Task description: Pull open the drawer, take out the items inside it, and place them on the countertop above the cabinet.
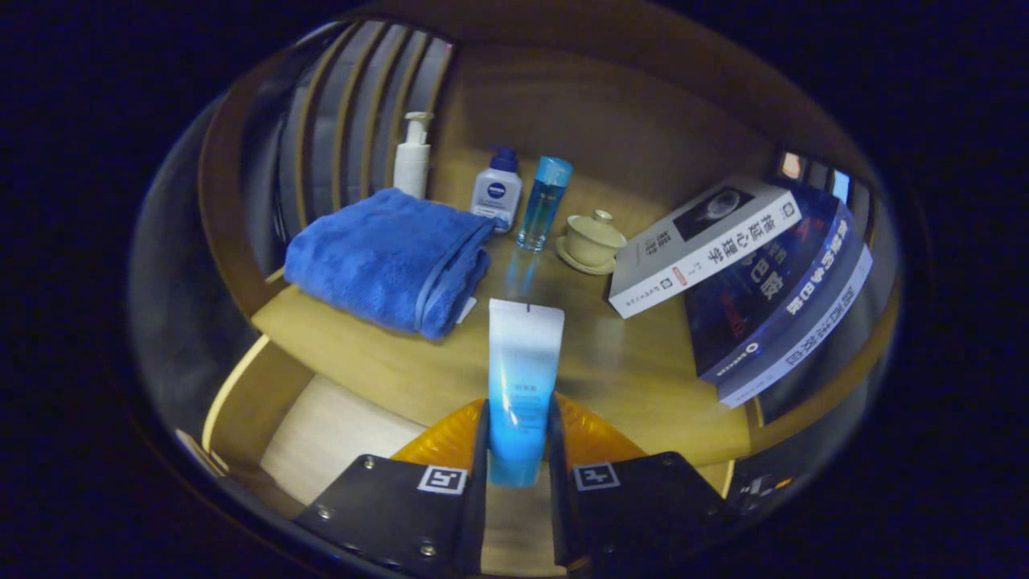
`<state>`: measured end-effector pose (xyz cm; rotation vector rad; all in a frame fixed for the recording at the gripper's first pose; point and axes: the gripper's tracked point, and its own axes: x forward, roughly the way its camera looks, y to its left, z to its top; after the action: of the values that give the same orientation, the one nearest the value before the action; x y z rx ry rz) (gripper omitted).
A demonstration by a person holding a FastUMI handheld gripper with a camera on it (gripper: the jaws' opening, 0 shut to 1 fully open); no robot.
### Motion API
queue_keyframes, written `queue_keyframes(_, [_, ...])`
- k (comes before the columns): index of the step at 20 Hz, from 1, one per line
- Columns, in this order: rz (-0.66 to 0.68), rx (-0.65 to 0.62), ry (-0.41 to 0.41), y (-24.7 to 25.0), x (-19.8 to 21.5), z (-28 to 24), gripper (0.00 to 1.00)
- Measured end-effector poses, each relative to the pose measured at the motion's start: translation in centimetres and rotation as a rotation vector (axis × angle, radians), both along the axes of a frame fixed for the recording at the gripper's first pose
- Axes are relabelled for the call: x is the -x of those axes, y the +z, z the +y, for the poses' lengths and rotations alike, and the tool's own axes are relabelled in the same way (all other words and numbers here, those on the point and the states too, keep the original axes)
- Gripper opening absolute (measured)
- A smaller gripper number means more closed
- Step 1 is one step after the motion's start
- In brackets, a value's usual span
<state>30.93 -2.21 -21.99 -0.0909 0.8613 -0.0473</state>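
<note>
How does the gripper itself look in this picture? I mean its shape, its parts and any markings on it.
The gripper has two fingers, each mounted on a black, flat, angular block fixed with small silver screws. Each block carries a square black-and-white marker near its inner corner. The two blocks look like mirror images of each other. No cable or sleeve can be seen.
</note>
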Motion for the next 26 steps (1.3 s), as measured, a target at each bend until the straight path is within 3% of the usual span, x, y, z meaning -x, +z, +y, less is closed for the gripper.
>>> queue_keyframes(6, [-0.018,-0.040,-0.117,-0.5,-2.3,-1.1,0.34])
queue_keyframes(11, [-0.048,-0.060,-0.161,-1.2,-3.2,-1.5,0.36])
queue_keyframes(15, [-0.073,-0.080,-0.171,-1.4,-3.2,-1.4,0.36])
queue_keyframes(18, [-0.103,-0.102,-0.158,-0.6,-3.0,-0.9,0.42])
queue_keyframes(22, [-0.187,-0.126,-0.130,1.8,-1.9,-0.4,0.97])
queue_keyframes(26, [-0.260,-0.141,-0.046,5.3,2.7,1.2,0.97])
